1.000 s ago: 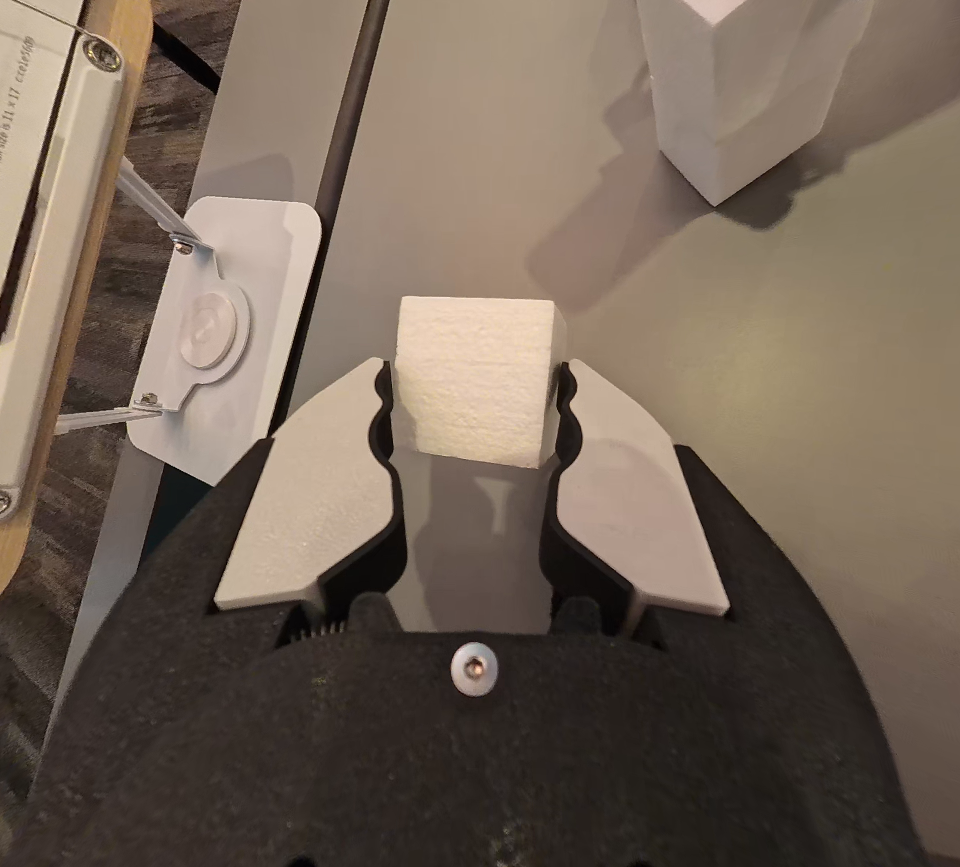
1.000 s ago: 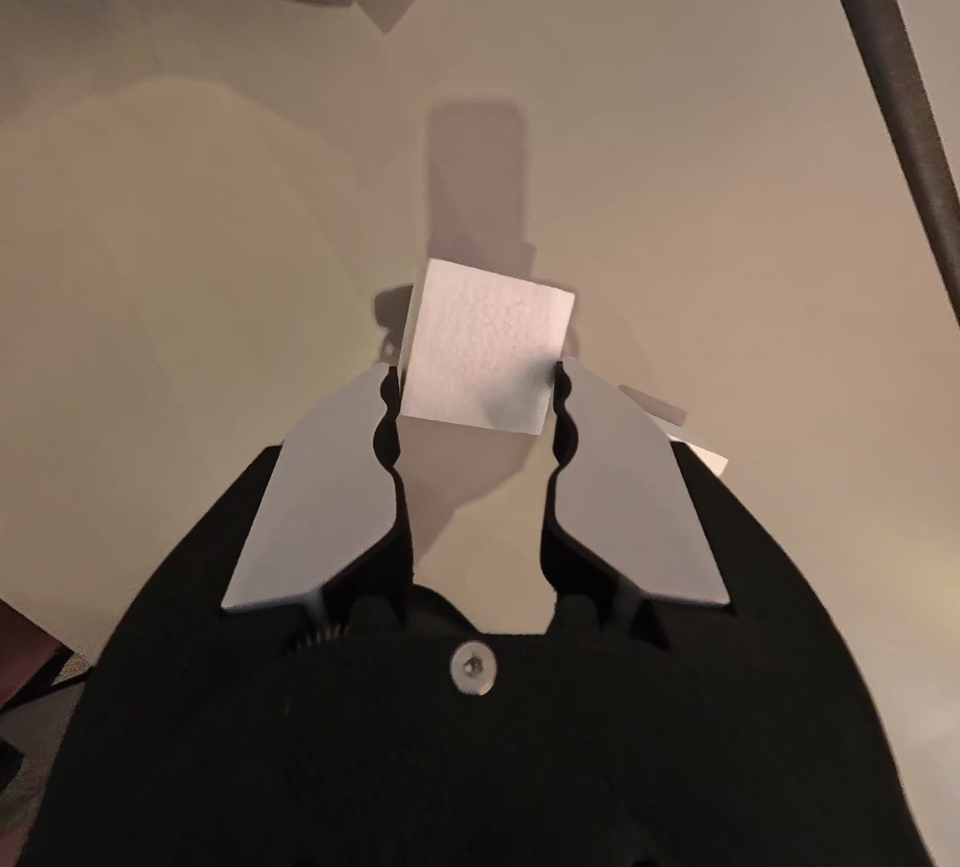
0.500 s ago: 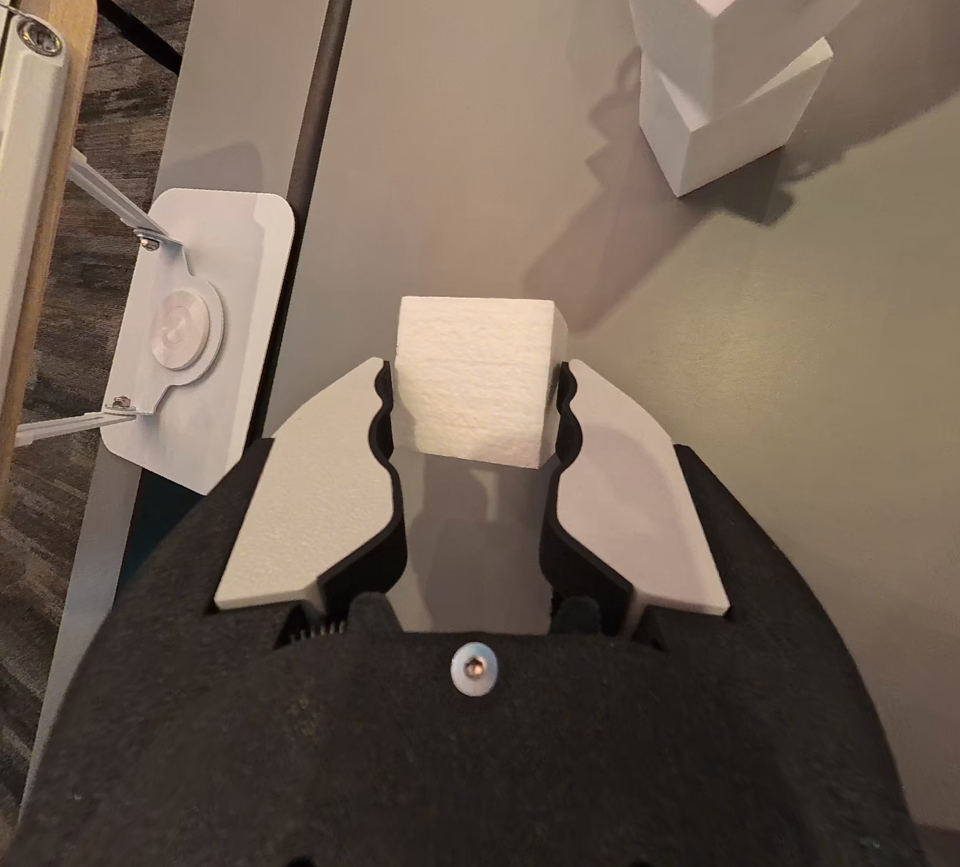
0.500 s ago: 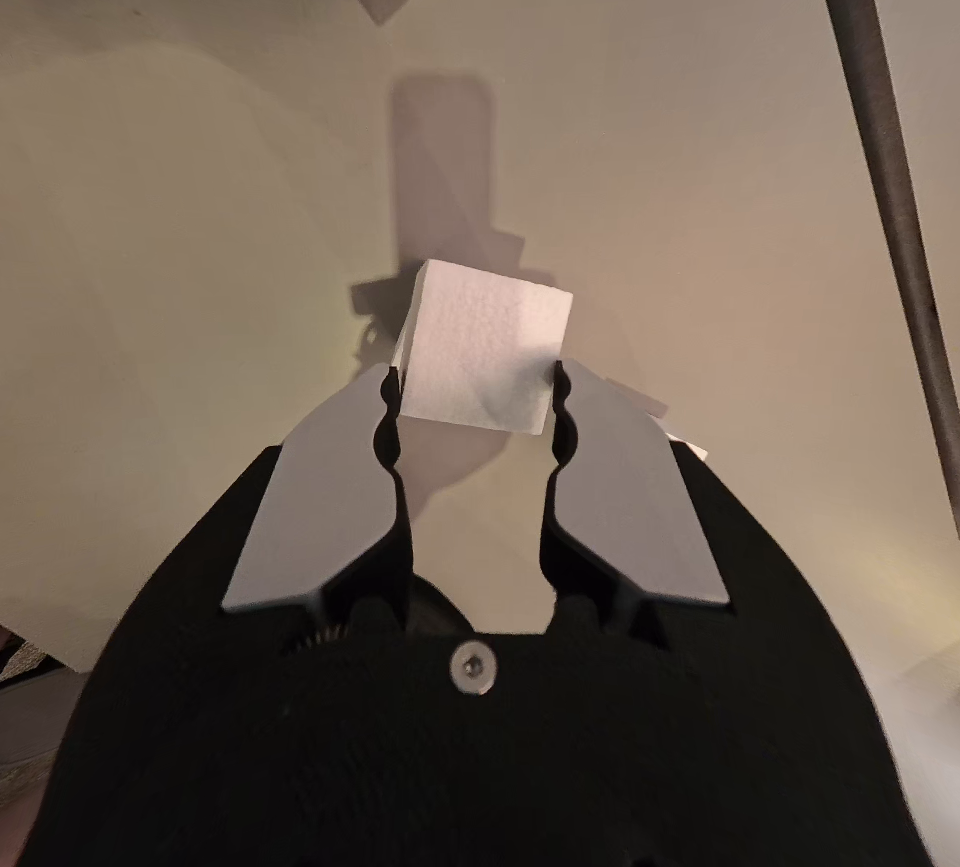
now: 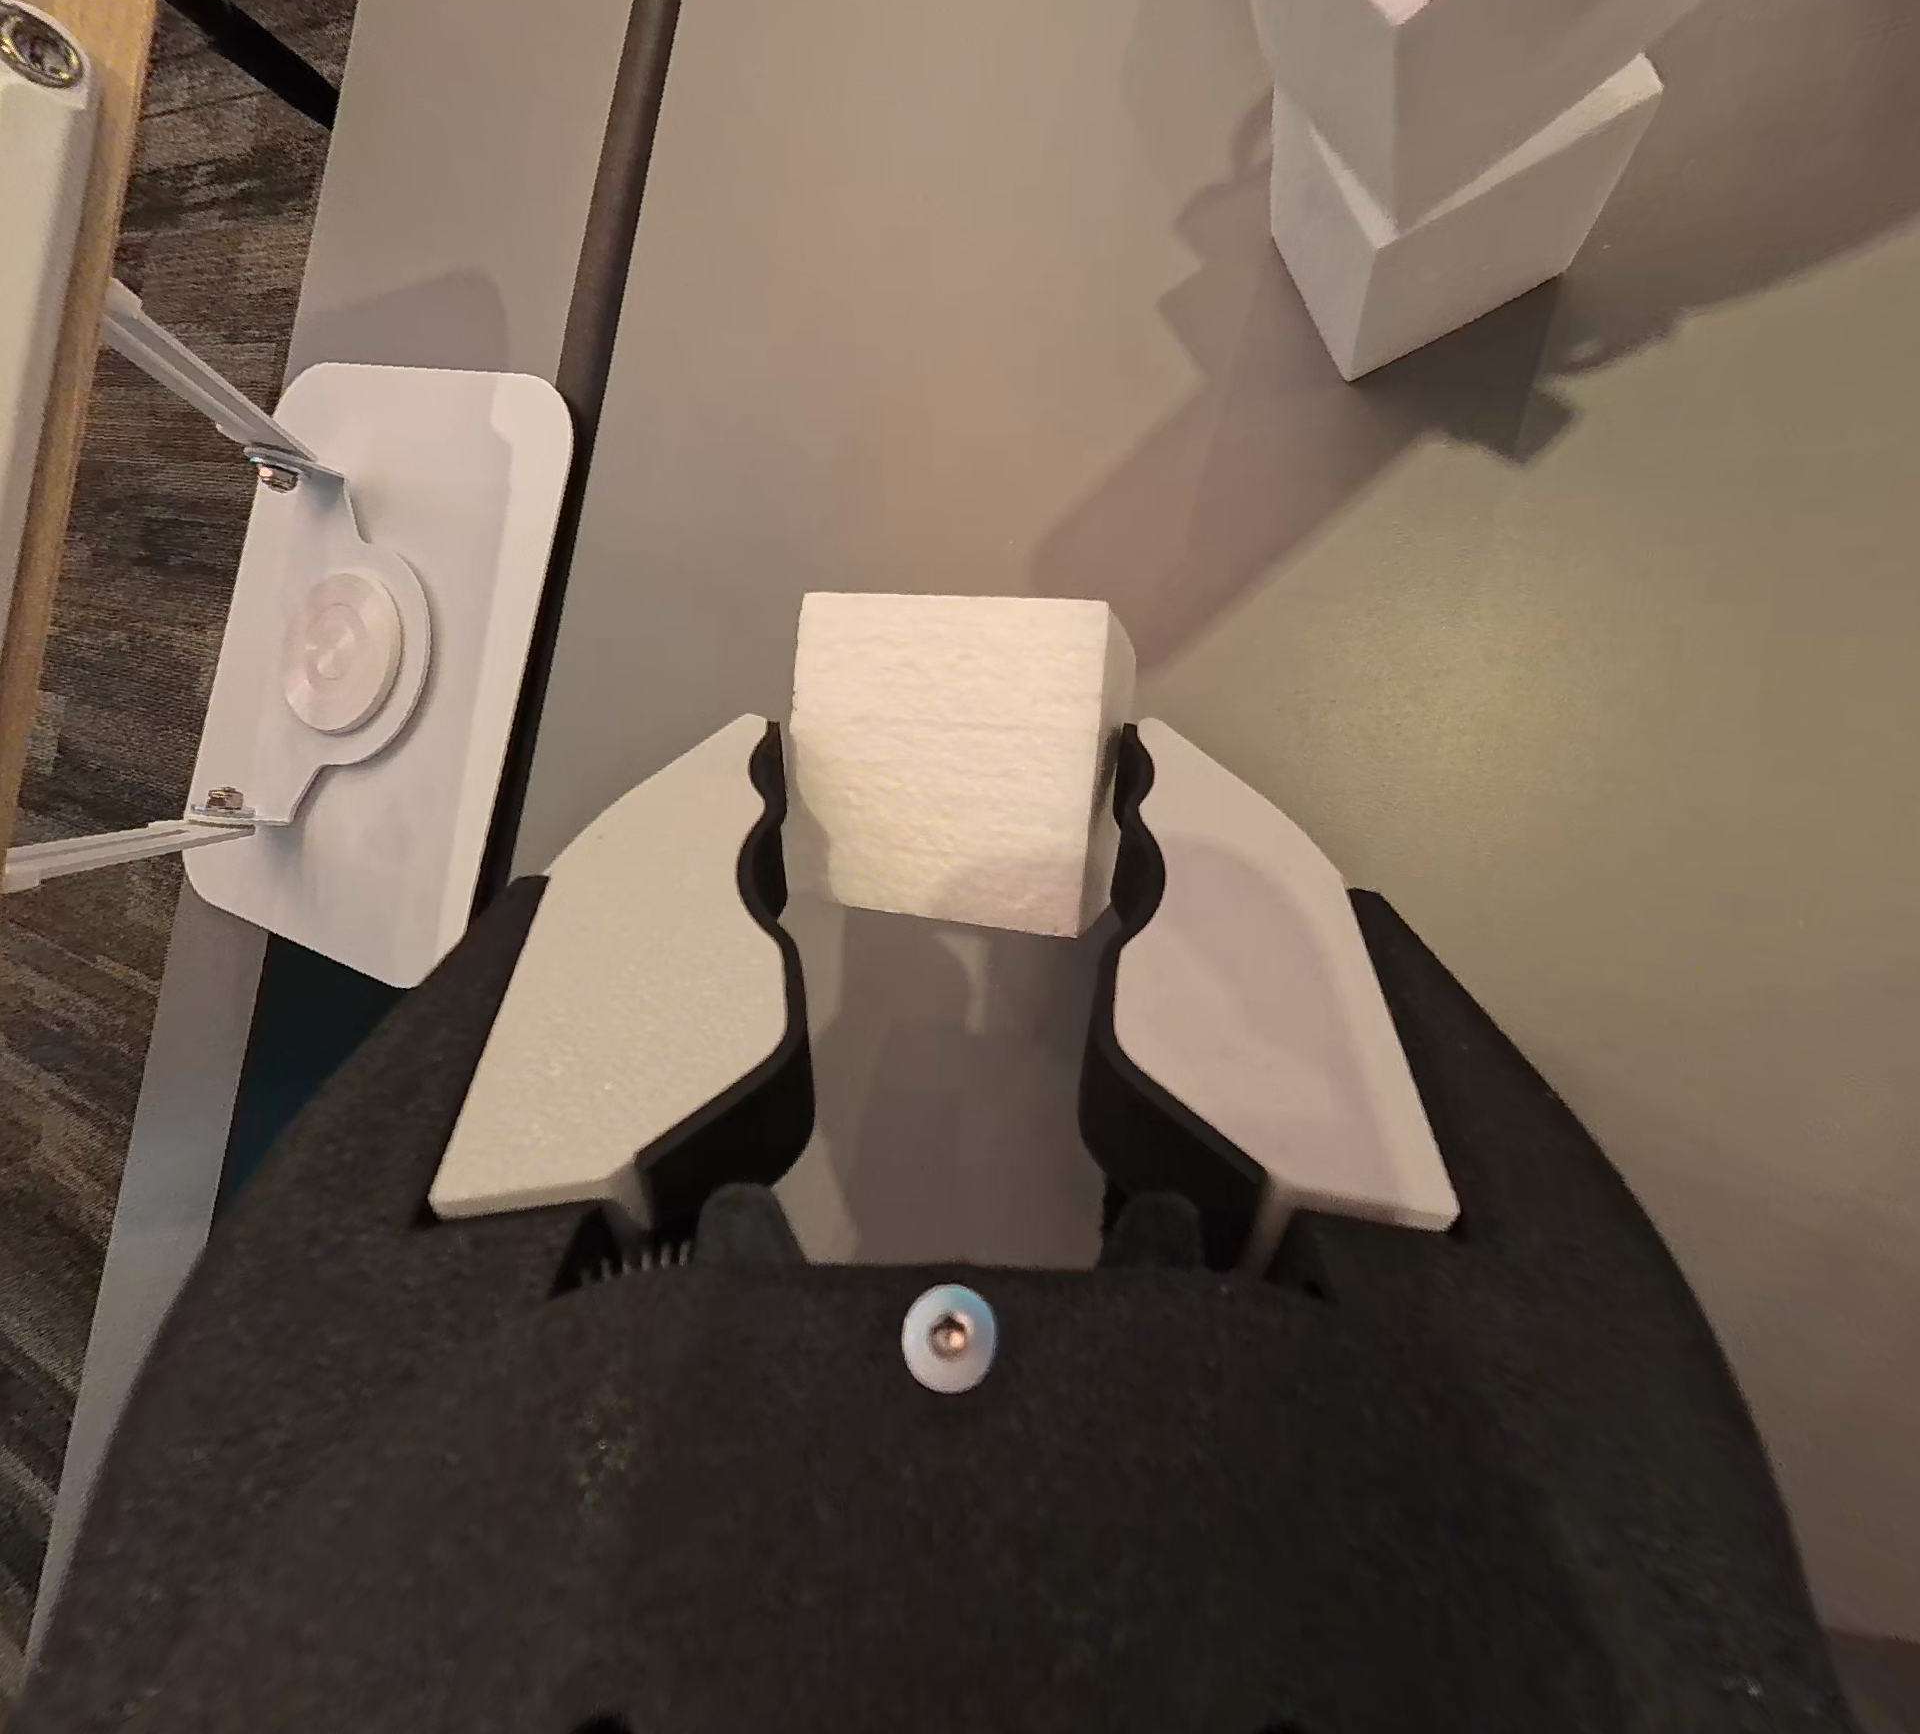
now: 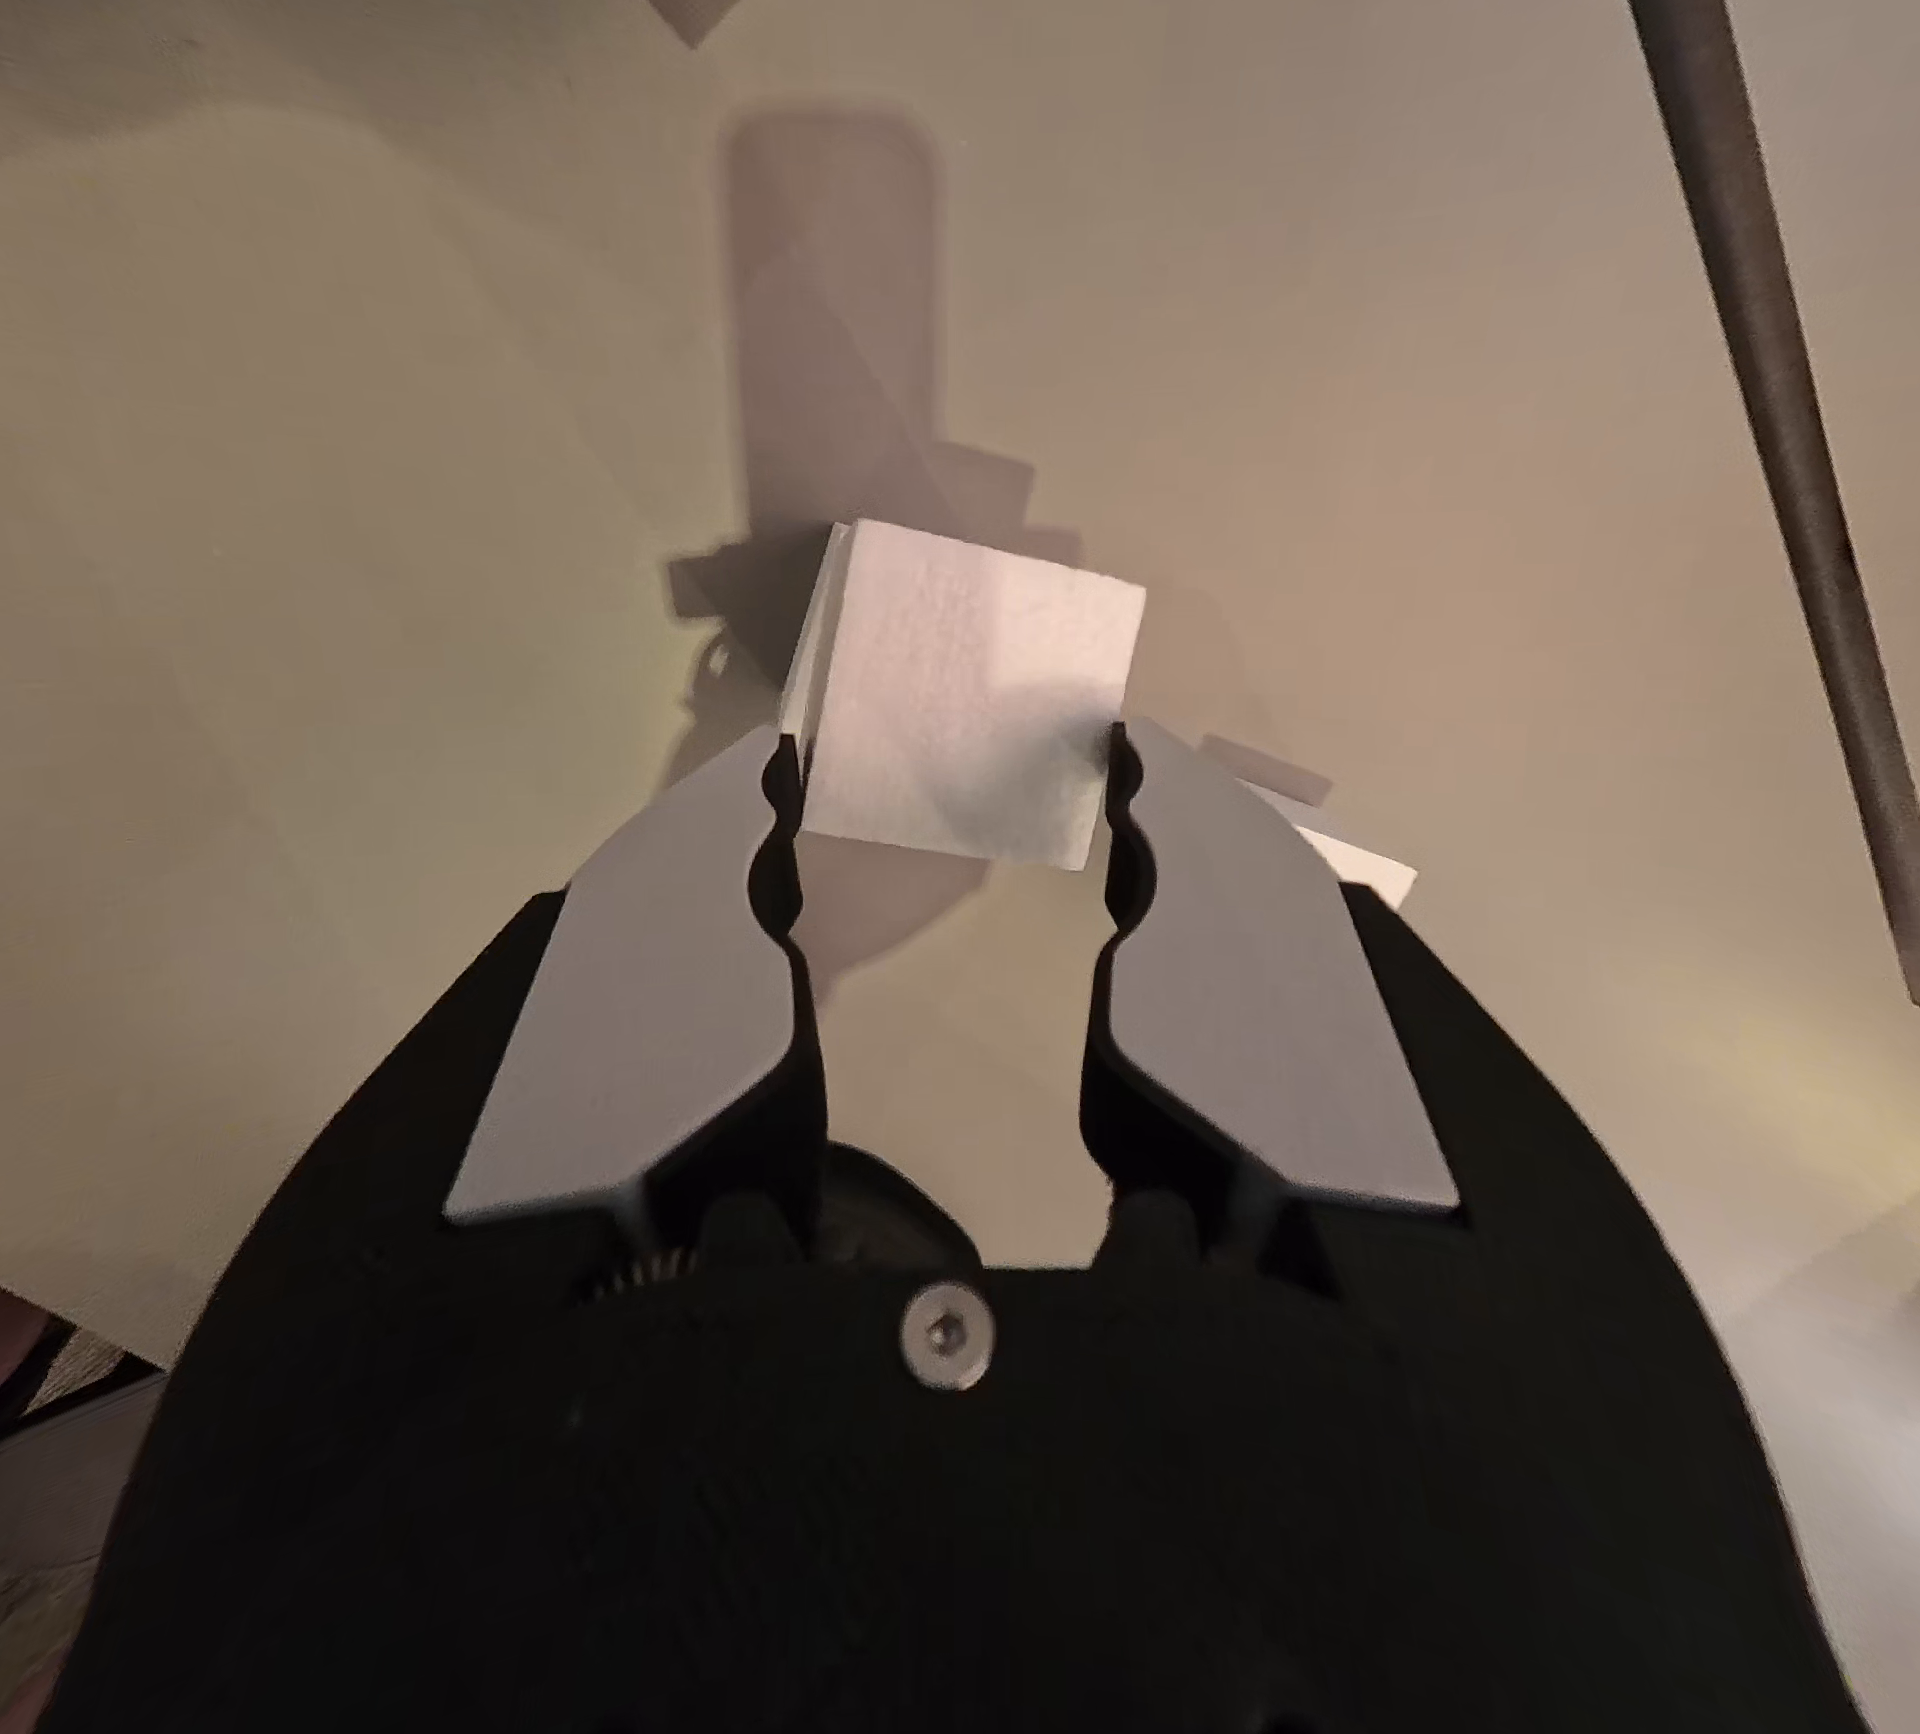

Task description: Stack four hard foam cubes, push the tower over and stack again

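No legible text, label, brand, number or sign in either view. The white foam cube (image 5: 951, 775) held in the left wrist view is unmarked, as is the white bracket plate (image 5: 416, 645) left of it.

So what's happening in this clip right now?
A person works two handheld grippers over a grey table, building a tower of white foam cubes. The left gripper is shut on one cube, held off to the side. The right gripper is shut on another cube above the stack. How many cubes the stack holds is unclear. A white bracket sits at the table's left edge.
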Available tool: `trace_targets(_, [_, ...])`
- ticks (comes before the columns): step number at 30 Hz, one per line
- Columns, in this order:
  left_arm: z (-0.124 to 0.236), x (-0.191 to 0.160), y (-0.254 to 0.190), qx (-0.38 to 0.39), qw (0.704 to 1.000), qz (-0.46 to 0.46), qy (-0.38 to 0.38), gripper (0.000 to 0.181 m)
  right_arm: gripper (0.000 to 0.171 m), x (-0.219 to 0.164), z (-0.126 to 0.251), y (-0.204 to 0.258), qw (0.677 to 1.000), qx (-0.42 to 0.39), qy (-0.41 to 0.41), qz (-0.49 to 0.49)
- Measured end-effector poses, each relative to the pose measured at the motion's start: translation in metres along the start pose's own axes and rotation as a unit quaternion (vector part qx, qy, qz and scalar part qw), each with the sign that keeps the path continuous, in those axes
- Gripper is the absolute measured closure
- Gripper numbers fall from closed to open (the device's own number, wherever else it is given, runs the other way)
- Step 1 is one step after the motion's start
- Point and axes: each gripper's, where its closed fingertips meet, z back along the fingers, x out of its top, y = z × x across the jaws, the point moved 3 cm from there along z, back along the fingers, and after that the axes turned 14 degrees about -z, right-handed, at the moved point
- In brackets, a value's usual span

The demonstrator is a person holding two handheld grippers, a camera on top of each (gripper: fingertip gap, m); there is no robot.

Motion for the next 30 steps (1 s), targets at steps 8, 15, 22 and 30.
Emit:
trace_targets(8, [0.002,0.002,0.001,0.005,1.0,-0.002,0.0,0.12,0.114,-0.003,-0.003,0.0,1.0,-0.008,0.014,-0.009])
trace_targets(15, [0.01,0.008,0.006,0.024,1.0,-0.003,-0.005,0.12,0.108,0.0,0.0,0.0,0.999,0.006,0.002,-0.036])
trace_targets(22, [0.031,0.037,0.013,0.042,0.996,0.027,-0.068,0.12,0.106,-0.007,0.041,-0.022,0.995,0.029,-0.074,-0.063])
trace_targets(30, [0.026,0.098,0.006,0.043,0.992,0.098,-0.065,0.12,0.106,-0.052,0.079,-0.089,0.977,-0.002,-0.12,-0.177])
